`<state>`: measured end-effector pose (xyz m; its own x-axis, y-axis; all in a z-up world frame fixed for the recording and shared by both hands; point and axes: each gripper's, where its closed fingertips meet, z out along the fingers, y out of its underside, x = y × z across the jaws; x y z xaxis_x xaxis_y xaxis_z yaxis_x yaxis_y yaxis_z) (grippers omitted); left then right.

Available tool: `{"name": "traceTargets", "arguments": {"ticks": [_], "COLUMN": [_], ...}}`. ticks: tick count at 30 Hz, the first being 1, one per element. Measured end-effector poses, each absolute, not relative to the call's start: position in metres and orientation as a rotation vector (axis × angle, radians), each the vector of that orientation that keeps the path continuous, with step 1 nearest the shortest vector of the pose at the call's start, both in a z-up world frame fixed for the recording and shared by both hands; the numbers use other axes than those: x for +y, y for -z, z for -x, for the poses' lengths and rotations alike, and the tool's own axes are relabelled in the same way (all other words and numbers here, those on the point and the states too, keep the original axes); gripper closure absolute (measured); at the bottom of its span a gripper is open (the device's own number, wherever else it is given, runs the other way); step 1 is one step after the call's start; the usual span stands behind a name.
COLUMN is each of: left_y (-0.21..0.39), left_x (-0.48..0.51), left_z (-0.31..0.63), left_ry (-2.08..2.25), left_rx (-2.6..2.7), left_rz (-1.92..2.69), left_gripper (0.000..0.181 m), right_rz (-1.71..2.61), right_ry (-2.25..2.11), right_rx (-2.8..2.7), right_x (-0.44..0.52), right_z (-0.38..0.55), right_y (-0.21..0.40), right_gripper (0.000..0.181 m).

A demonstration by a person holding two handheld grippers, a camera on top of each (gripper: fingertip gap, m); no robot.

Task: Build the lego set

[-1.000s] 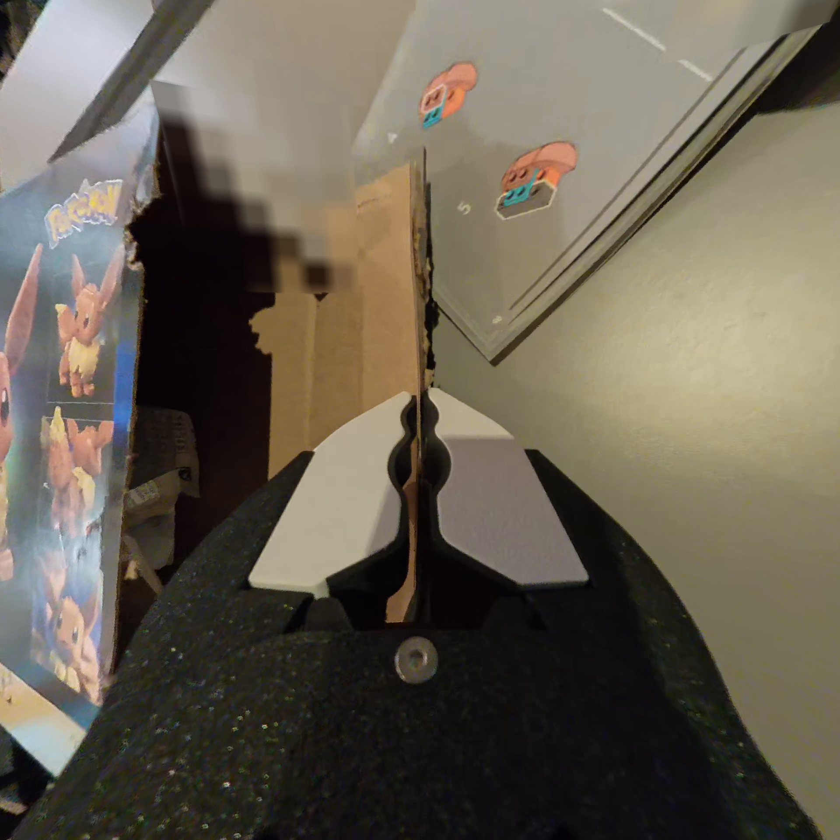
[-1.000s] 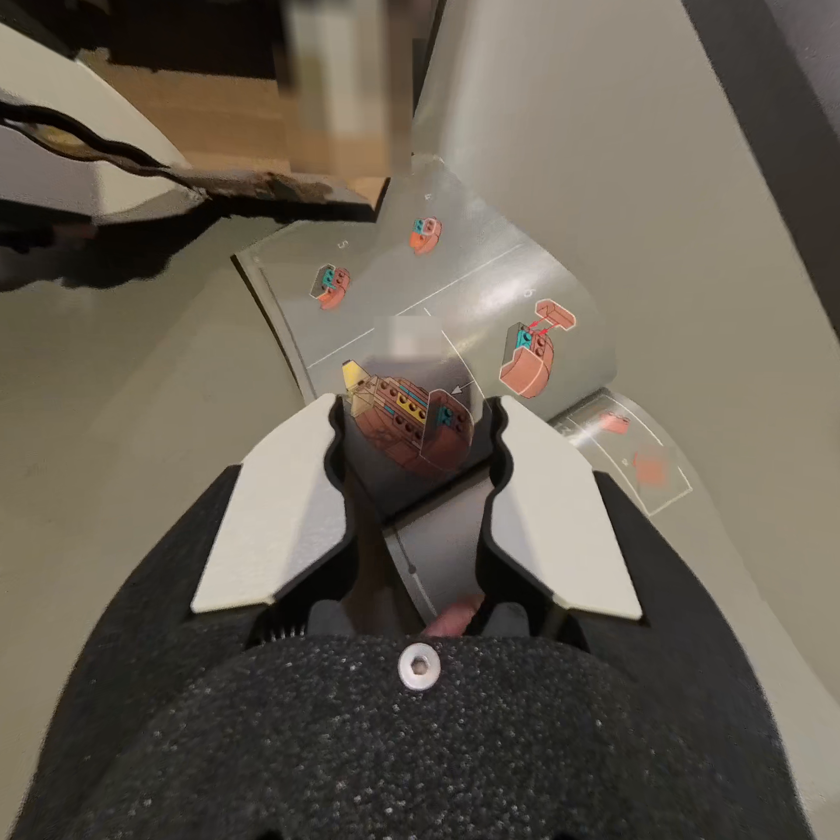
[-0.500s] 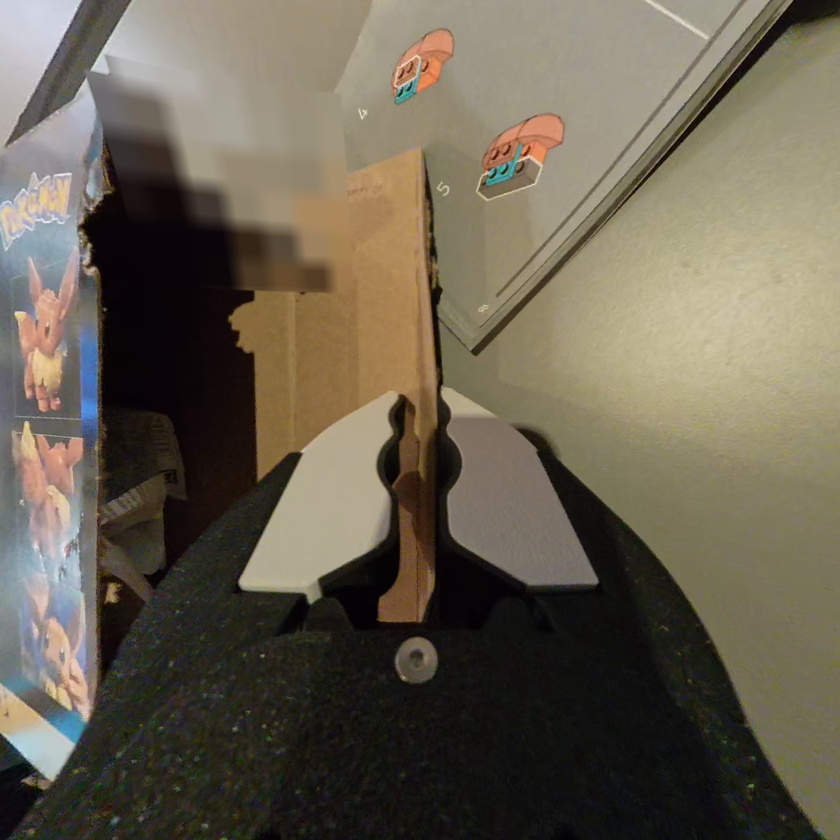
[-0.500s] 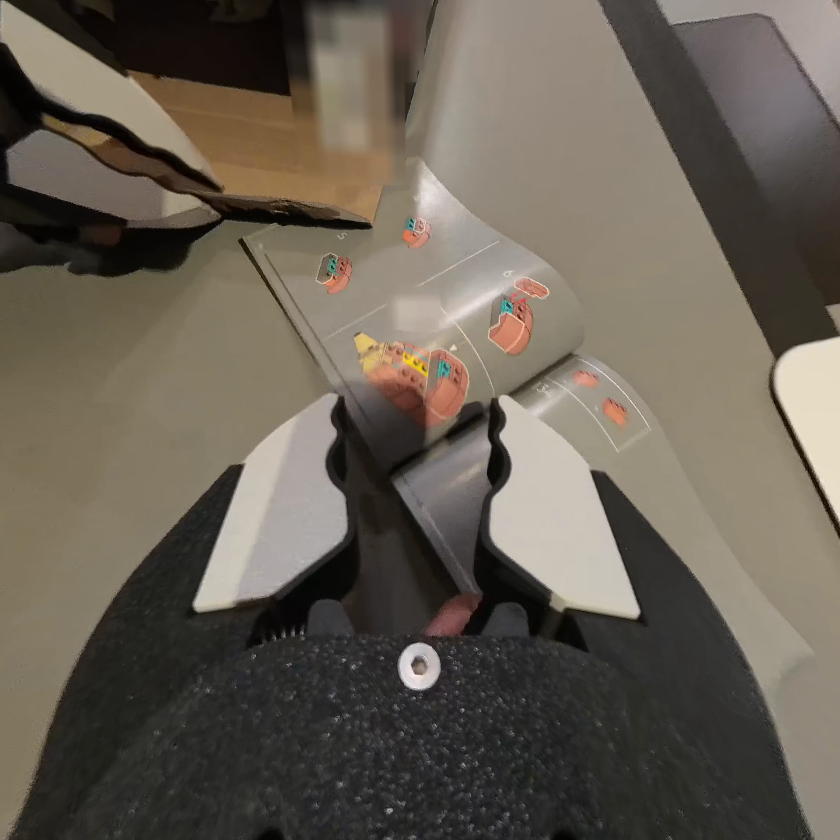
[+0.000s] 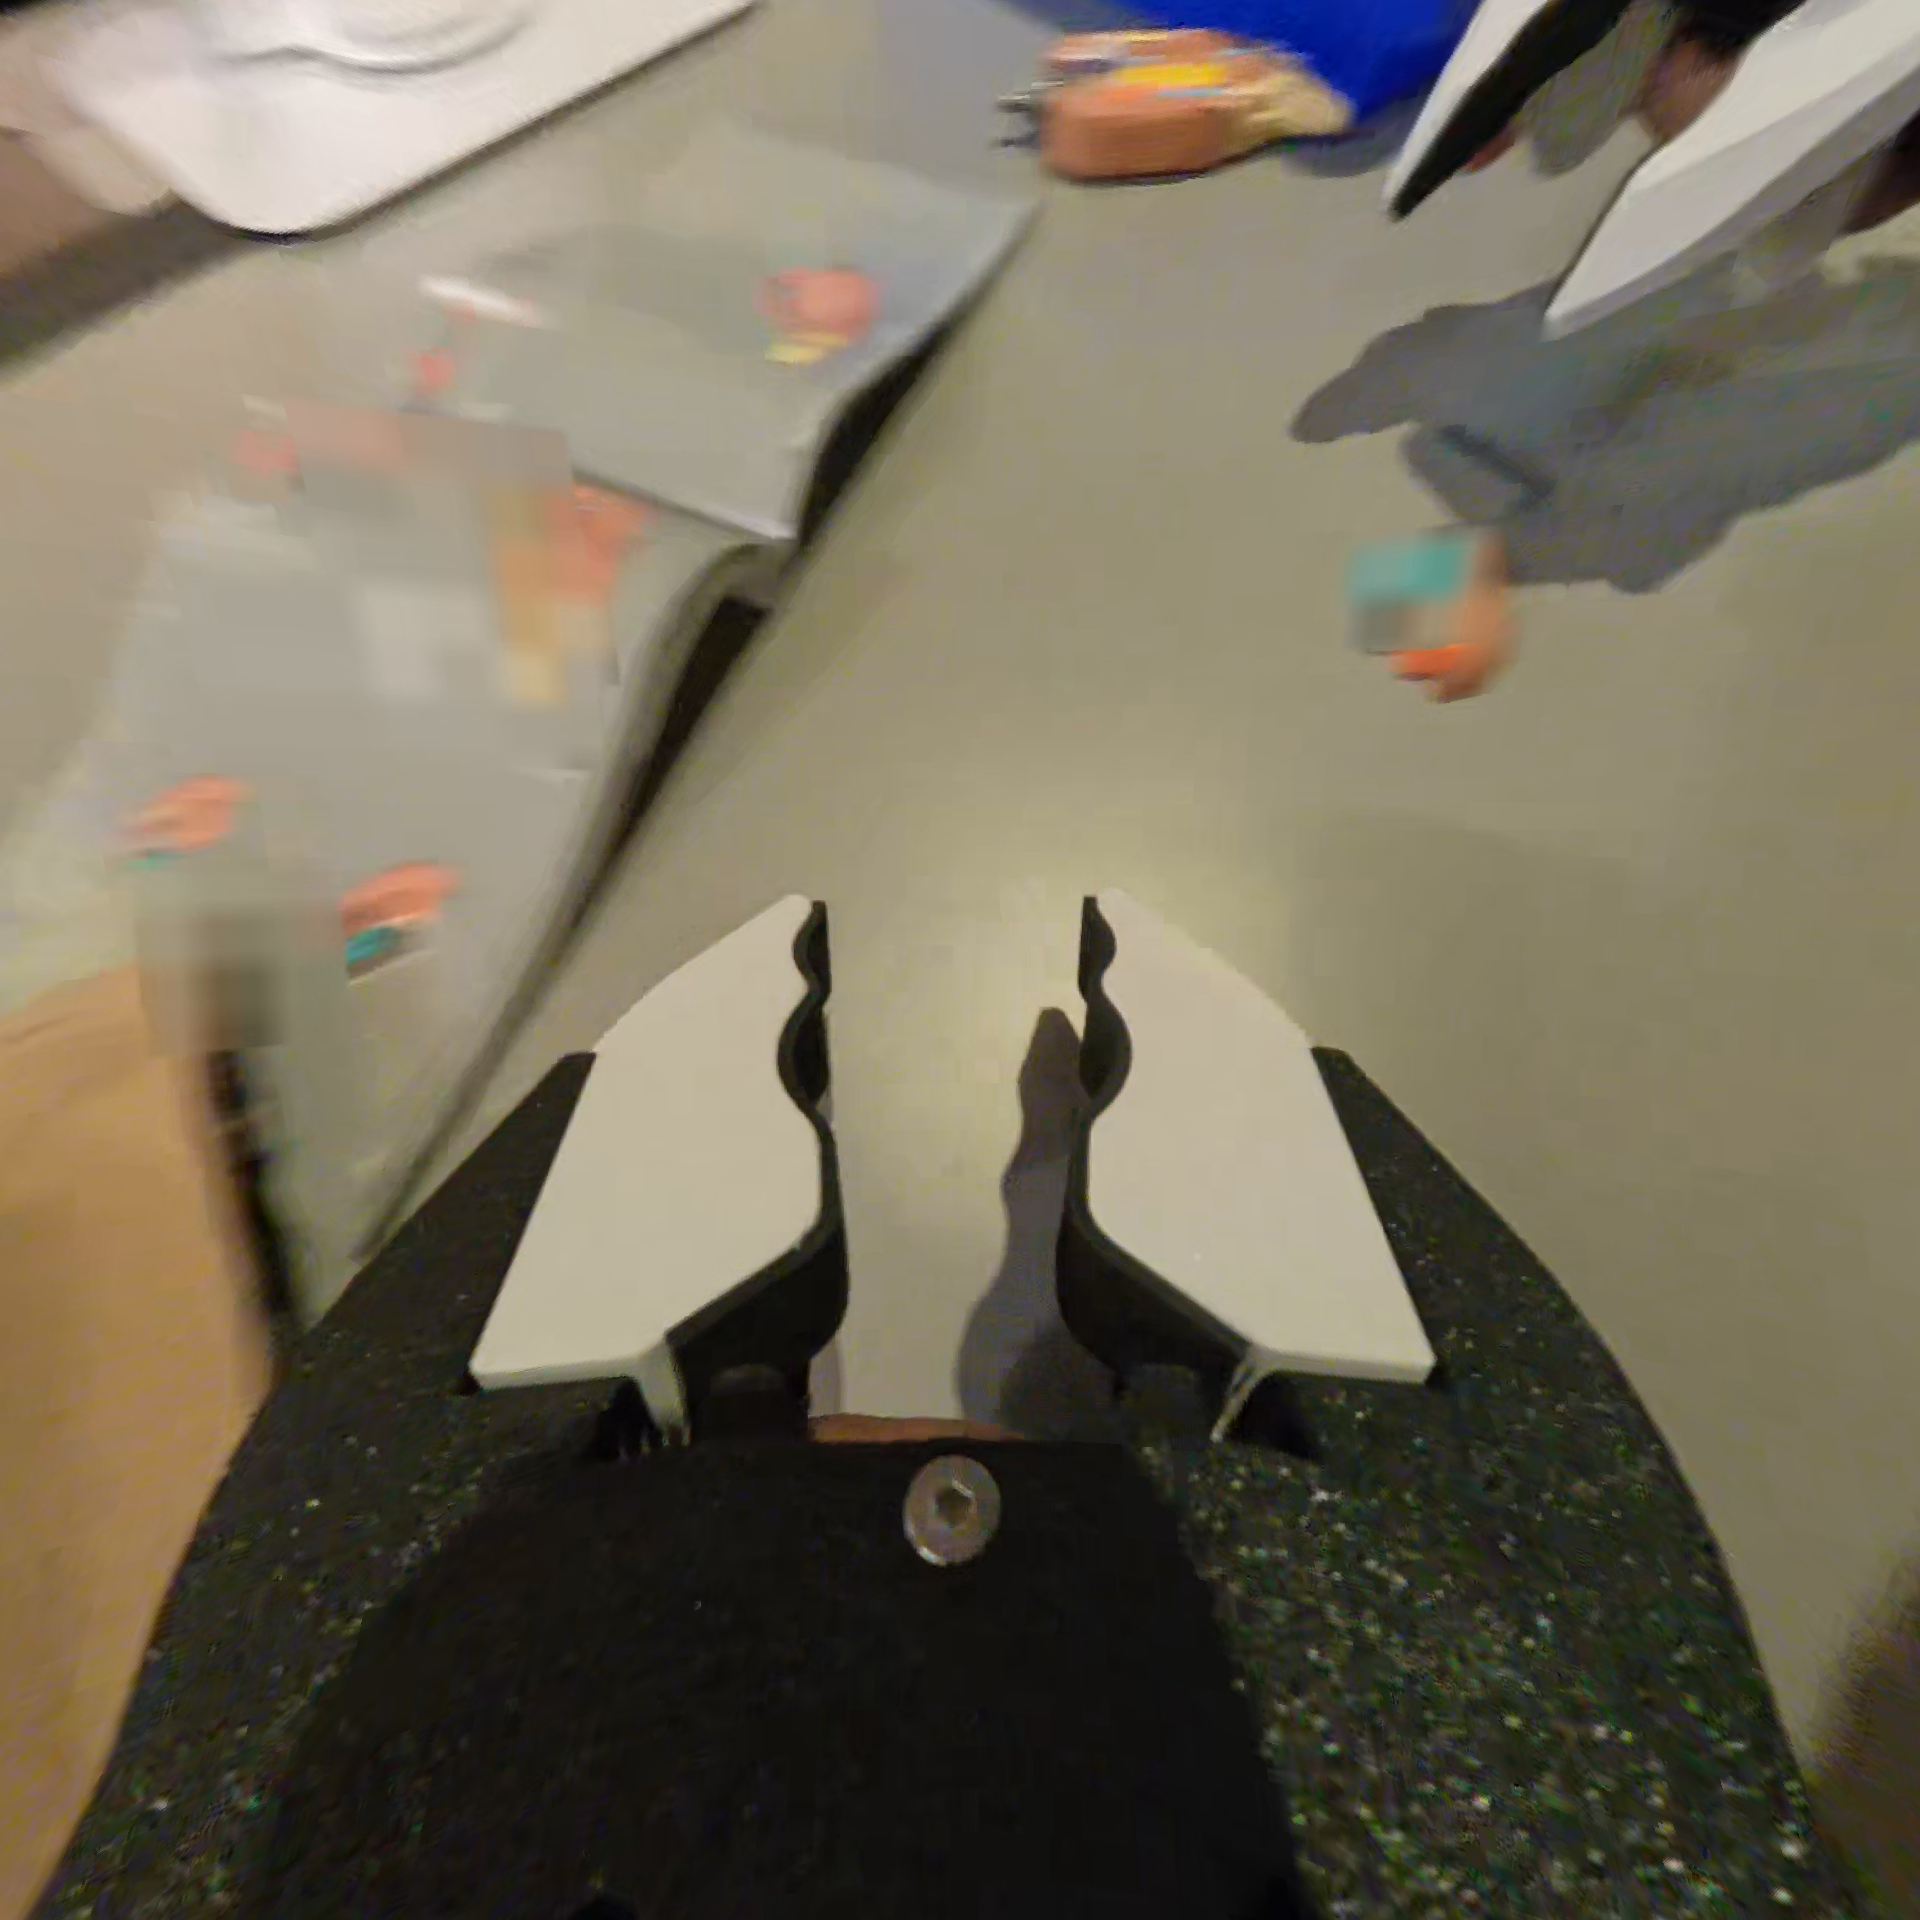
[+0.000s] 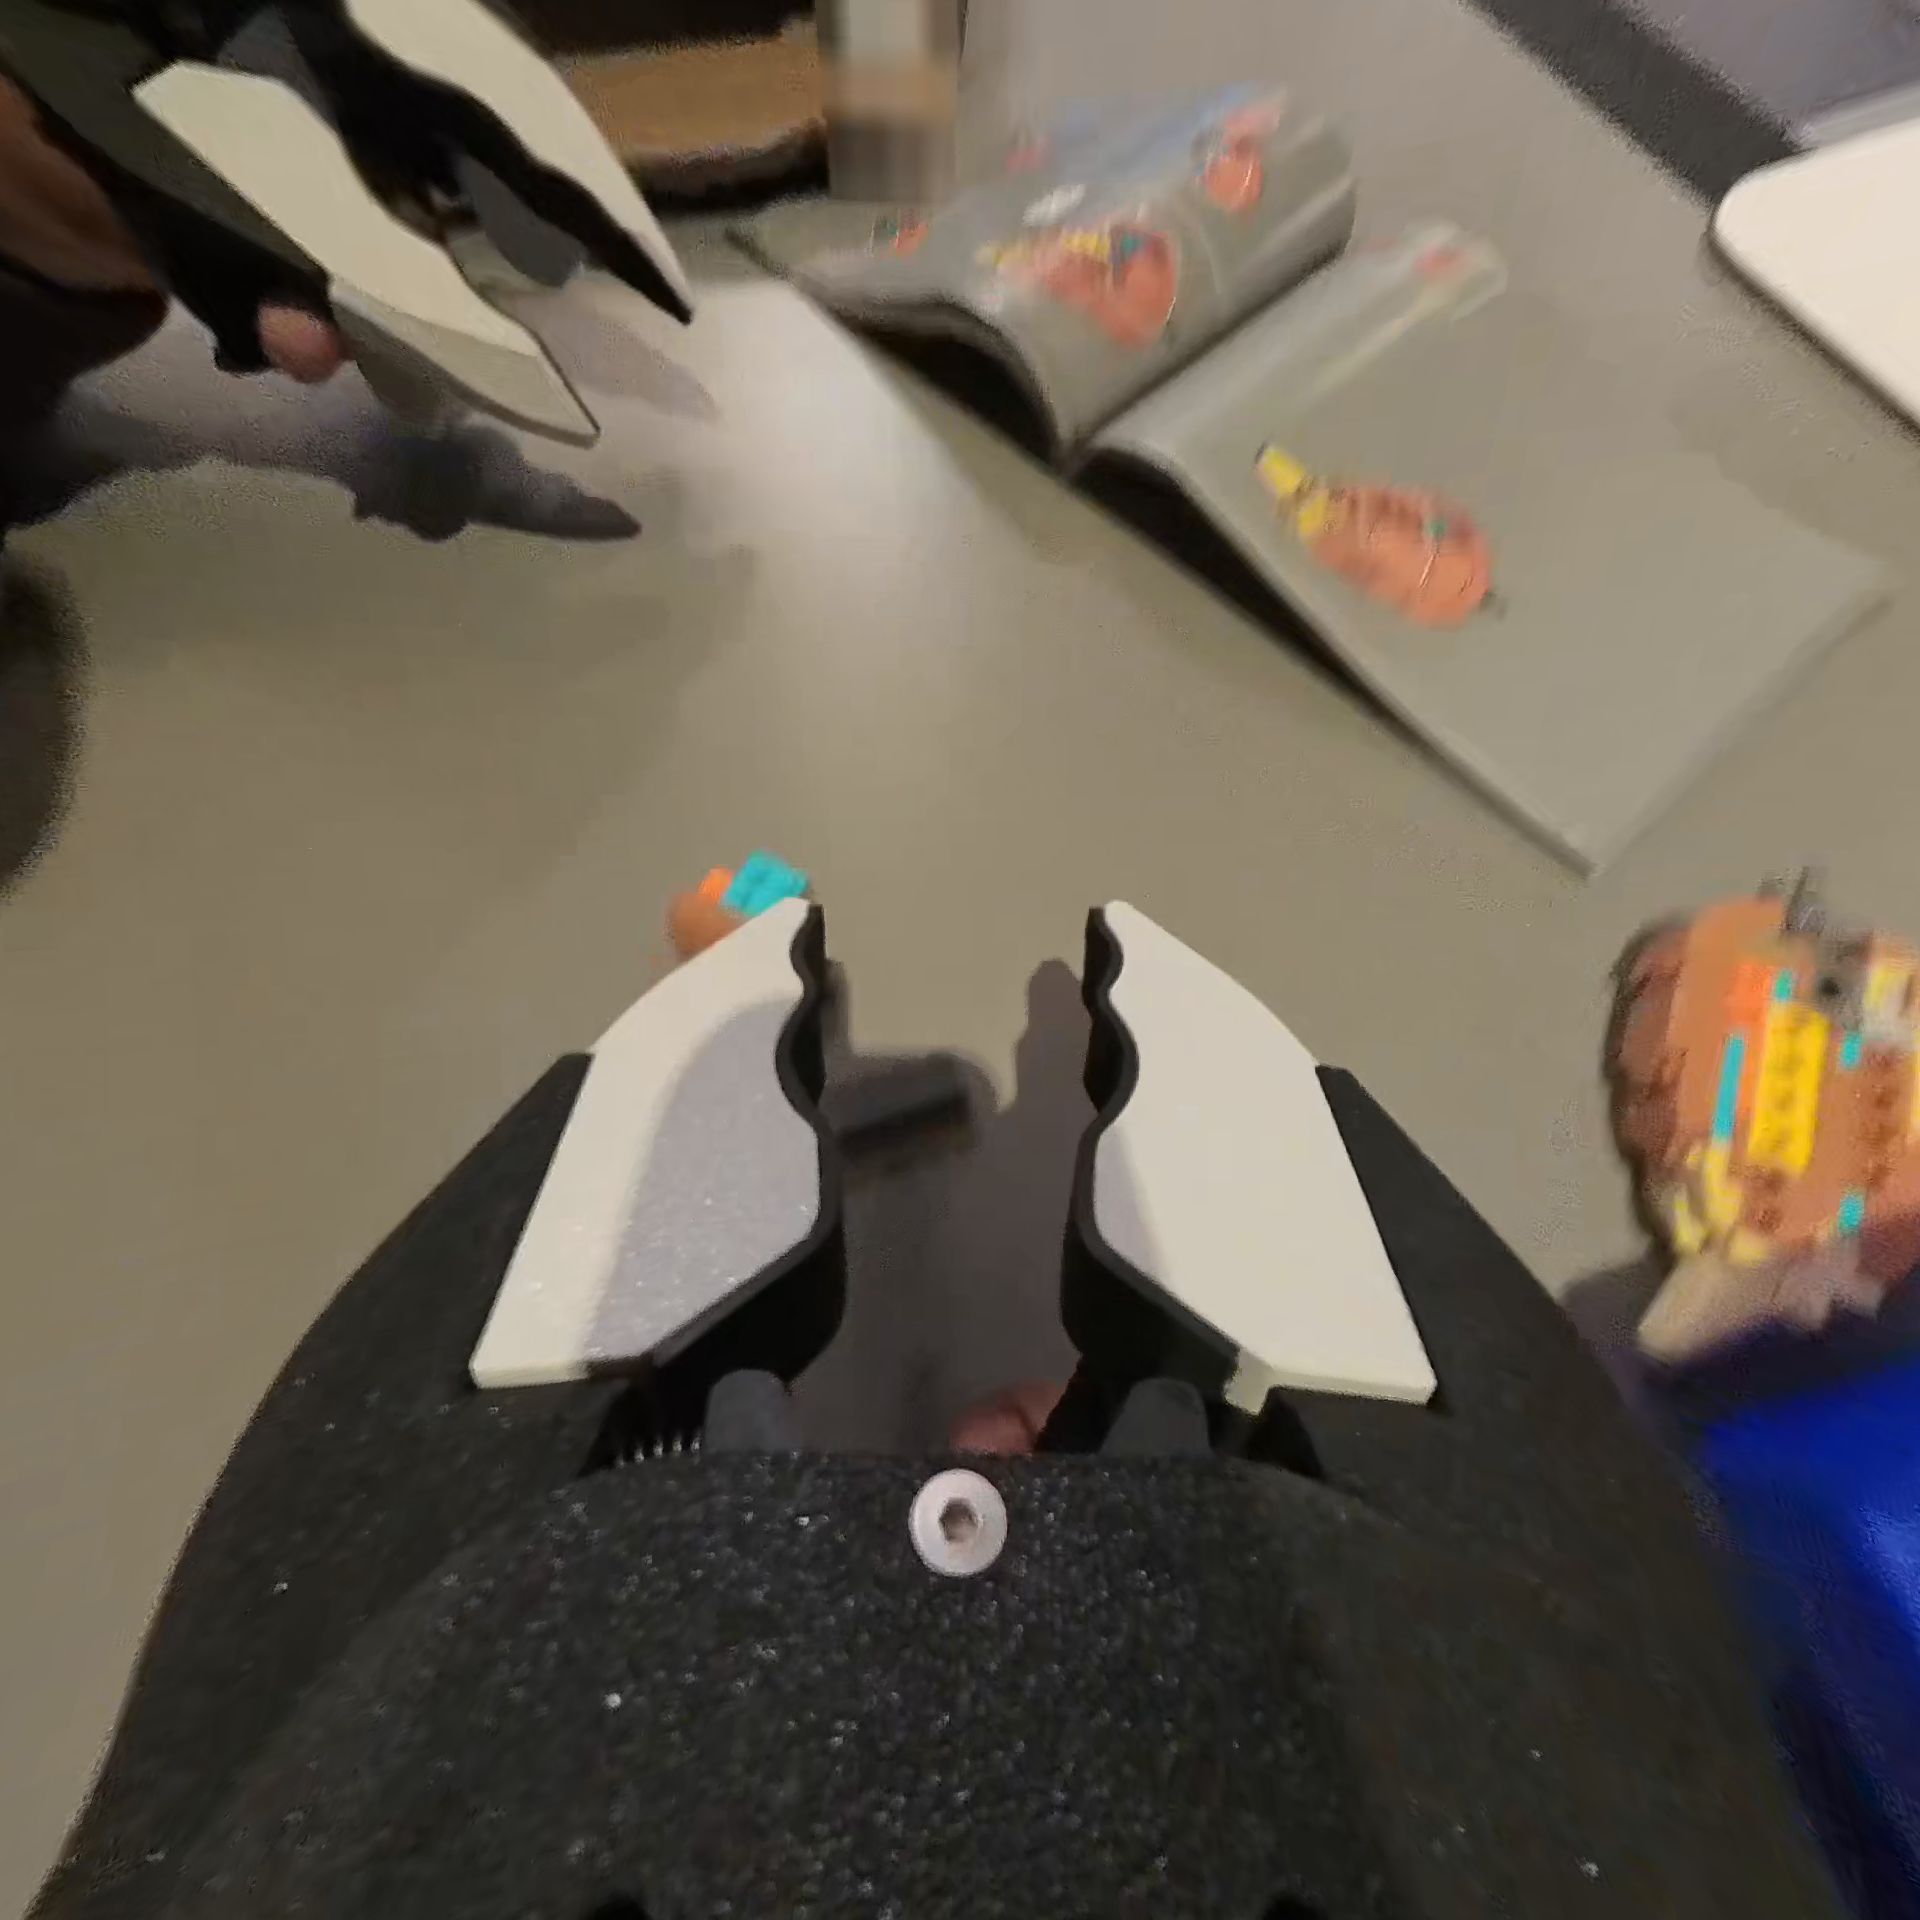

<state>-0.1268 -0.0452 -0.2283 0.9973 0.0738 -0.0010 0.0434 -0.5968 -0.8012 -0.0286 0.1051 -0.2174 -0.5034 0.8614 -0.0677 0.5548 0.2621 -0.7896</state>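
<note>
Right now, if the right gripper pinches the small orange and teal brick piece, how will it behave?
The brick piece looks rigid and probably light, lying loose on the table. Its rounded orange side may slip or rotate between the open right gripper.

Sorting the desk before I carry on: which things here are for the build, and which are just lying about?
For the build:
- small orange-and-teal piece
- larger brick assembly
- open instruction booklet

Lying about:
- white board
- brown cardboard

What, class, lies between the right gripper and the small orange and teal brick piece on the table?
Nothing visible. The right gripper, jaws open and empty, hangs over bare table; the small brick piece sits just past its left fingertip. The open booklet lies off to the side.
</note>
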Motion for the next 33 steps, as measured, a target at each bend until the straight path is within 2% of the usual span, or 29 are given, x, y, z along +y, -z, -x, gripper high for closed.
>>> {"name": "traceTargets", "arguments": {"ticks": [4, 11, 14, 20, 33], "left_y": [0.244, 0.260, 0.260, 0.255, 0.261], "left_x": [-0.017, 0.018, 0.022, 0.022, 0.032], "left_z": [0.077, 0.040, 0.026, -0.003, 0.011], "left_ry": [0.170, 0.139, 0.191, 0.349, 0.251], "left_rx": [0.031, 0.264, 0.271, 0.206, 0.119], "left_rz": [2.249, 2.349, 2.371, 2.336, 2.364], "left_gripper": [0.135, 0.136, 0.150, 0.163, 0.155], "right_rz": [1.346, 1.369, 1.344, 1.292, 1.170], "right_ry": [-1.031, -0.934, -0.926, -0.955, -0.998], "right_rx": [-2.193, -2.202, -2.252, -2.323, -2.350], "right_x": [0.110, 0.116, 0.109, 0.095, 0.081], "right_z": [-0.014, -0.013, -0.009, -0.007, 0.002], "right_y": [0.240, 0.256, 0.260, 0.263, 0.248], "right_gripper": [0.134, 0.135, 0.135, 0.136, 0.135]}}
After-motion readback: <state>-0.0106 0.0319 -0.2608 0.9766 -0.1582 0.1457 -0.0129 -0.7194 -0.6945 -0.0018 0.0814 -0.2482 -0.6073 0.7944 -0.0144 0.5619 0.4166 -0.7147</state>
